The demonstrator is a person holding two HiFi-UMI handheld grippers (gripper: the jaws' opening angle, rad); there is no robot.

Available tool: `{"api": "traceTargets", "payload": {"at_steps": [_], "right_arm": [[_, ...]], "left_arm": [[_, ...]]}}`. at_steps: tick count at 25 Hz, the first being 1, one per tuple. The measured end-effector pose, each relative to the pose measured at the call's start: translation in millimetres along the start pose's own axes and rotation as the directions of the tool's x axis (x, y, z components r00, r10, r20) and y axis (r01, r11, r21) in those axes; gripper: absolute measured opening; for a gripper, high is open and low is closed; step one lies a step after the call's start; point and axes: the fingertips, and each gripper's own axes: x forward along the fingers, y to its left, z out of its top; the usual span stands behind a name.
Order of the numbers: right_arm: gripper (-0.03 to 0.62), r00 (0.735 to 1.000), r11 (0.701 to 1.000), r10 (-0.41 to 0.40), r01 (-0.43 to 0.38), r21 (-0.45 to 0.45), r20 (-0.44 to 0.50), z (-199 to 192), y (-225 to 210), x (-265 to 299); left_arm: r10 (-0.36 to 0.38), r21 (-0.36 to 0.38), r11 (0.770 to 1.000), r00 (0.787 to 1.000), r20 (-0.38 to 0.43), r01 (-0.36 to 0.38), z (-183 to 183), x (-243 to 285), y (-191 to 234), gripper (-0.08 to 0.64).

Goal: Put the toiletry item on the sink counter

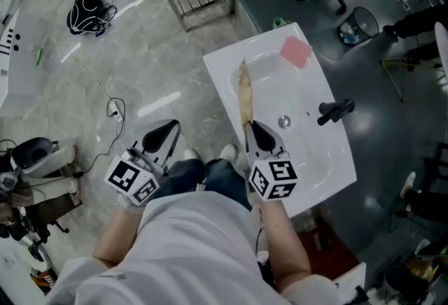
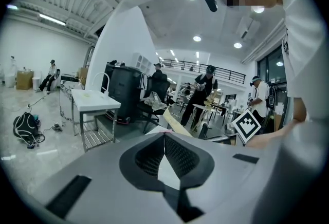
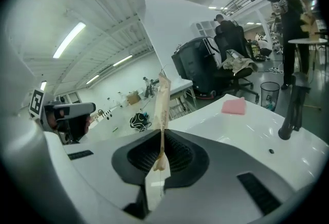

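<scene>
Right gripper (image 1: 257,134): jaws pressed together on the near end of a long, thin, tan paper-wrapped toiletry item (image 1: 244,95). In the right gripper view the wrapper's crumpled tail sits between the ribbed pads and the rest stands up and forward, leaning slightly.

Left gripper (image 1: 162,137): jaws together with nothing between them, held off to the left above the person's knees, well apart from the sink.

Position: the toiletry item reaches out over the left side of the white glossy ceramic sink counter (image 1: 323,157), along the basin's left edge. Cannot tell whether its far tip touches the ceramic. Flat pink square pad (image 1: 296,51) on the far corner; black tap (image 1: 334,112) on the right side, clear of the item.

Handling (judgement):
- Very light; keeps its line when held by one end, so likely a stiff core inside a soft paper sleeve.
- The sleeve may crease or slide within the grip.
- An end hold suffices for carrying. A hold nearer the middle would sway less.
- The glossy counter is slick and slopes to the basin, so lay it flat on the rim.
</scene>
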Motion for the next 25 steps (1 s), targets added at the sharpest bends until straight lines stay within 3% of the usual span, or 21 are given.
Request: {"api": "traceTargets", "payload": {"at_steps": [14, 20, 25], "right_arm": [[0.032, 0.97, 0.987, -0.047, 0.008, -0.161, -0.238, -58.0, -12.5, 87.7], [0.032, 0.956, 0.985, -0.056, 0.006, -0.172, -0.289, -83.9, -20.7, 124.4], [0.032, 0.942, 0.972, -0.082, 0.003, -0.235, -0.325, -99.7, -29.3, 145.6]], "left_arm": [[0.047, -0.088, 0.995, 0.998, -0.039, -0.05, -27.4, 3.4, 63.5, 0.017], [0.09, -0.082, 0.992, 0.993, -0.073, -0.096, -50.6, 0.2, 92.3, 0.017], [0.117, -0.104, 0.986, 0.988, -0.096, -0.127, -66.2, 2.5, 107.5, 0.017]]}}
